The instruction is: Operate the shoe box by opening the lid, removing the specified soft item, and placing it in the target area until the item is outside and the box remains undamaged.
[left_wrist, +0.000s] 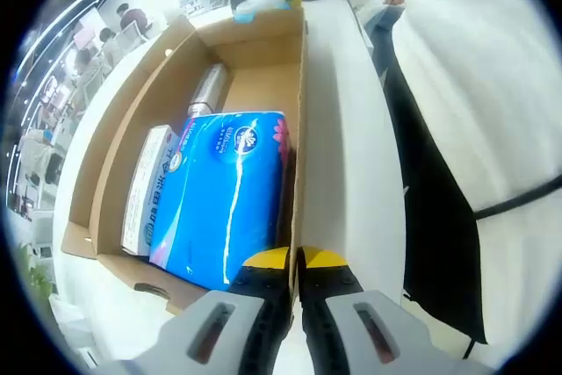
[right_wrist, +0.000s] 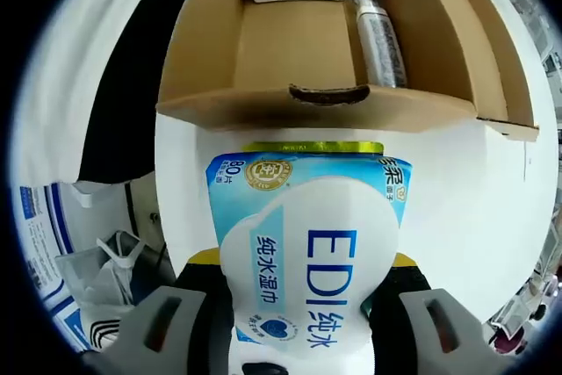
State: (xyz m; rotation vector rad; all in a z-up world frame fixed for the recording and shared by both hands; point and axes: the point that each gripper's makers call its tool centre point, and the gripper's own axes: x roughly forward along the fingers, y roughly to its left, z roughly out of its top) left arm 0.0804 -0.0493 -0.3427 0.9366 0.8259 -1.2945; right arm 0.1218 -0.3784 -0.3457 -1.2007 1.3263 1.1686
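One pale-blue wipes pack (right_wrist: 307, 252), "EDI" lettering, between jaws.

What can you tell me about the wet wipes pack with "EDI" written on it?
The wet wipes pack is a soft plastic pouch, white with light blue areas, a gold round seal near its top and blue "EDI" lettering. It sits between the two jaws of the right claw, which is shut on it. It is outside the cardboard box, in front of the box's near wall, above the white table.
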